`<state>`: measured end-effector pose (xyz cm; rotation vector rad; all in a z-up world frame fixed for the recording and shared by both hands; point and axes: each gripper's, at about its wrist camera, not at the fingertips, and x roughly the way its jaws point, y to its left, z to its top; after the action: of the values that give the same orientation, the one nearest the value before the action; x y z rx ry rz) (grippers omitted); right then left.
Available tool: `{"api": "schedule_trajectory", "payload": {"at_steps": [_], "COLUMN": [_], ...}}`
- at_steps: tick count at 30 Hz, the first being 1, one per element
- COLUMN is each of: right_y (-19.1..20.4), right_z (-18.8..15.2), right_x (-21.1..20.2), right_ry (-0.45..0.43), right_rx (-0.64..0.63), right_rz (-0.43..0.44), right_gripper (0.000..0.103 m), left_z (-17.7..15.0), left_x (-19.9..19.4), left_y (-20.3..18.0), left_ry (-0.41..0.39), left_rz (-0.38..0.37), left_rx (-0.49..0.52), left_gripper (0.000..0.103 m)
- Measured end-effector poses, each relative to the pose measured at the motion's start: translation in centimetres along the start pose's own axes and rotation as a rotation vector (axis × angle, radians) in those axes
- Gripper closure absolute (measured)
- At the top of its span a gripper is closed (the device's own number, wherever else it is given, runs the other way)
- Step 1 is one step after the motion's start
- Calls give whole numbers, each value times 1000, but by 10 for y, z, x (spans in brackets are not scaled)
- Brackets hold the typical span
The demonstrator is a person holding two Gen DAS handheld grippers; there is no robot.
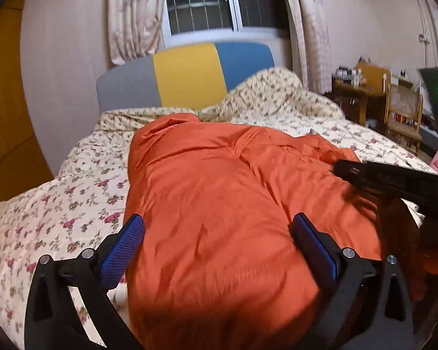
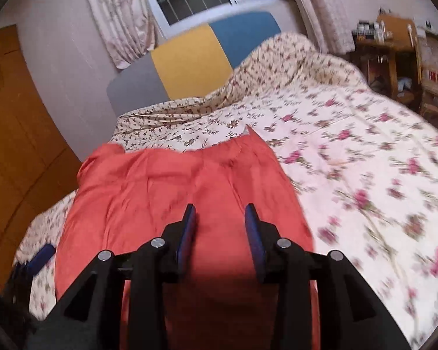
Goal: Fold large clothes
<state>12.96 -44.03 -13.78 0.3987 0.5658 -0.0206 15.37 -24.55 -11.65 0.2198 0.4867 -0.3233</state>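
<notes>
An orange padded jacket lies spread on the floral bedspread, its hood end toward the headboard. My left gripper stands wide open above the jacket's near part, and its blue pads touch no cloth. In the left wrist view the right gripper reaches in as a black bar over the jacket's right side. From the right wrist, the jacket lies flat under my right gripper. Its jaws stand a hand's width apart with nothing pinched between them. A blue pad of the left gripper shows at the lower left.
A grey, yellow and blue headboard backs the bed under a window with curtains. A bunched floral quilt rises at the head end. A wooden desk and chair stand to the right, a wooden wardrobe to the left.
</notes>
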Motion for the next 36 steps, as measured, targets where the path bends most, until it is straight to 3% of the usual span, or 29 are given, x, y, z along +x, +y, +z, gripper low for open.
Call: {"api": "schedule_trajectory", "payload": {"at_steps": [3,8,12,18,24,29,33,36], "right_y": [-4,-15,-22,-22,-8,9,6,2], "right_z": [-14,-23,-24,-23,-35,-54,-70,-74], "right_x": [-10,7,11,-15,-58,-70,-54,-44], "right_ry": [14,55,65,65,63,101,140,141], "right_rx": [-33,11,44,88,89,2,-30,-38], "right_rz": [-62,-78,-54,-46,-60,-118,-151,-155], "right_gripper": [68,68,68,64,57,56,55,54], "left_z": [-1,-4,-6,-7,-27,-37,-38,-46], "left_x": [2,21,31,15,-30,-45,-28,-20], "left_y": [0,-12,-12,-12,-7,-16,-17,-22], "left_ry": [13,64,98,75,47,28,105,106], "left_rz": [-14,-13,-30,-16,-89,-98,-109,-83], "left_rx": [-5,85,89,85,12,97,124,186], "left_gripper": [3,3,3,3,3,3,3,3]}}
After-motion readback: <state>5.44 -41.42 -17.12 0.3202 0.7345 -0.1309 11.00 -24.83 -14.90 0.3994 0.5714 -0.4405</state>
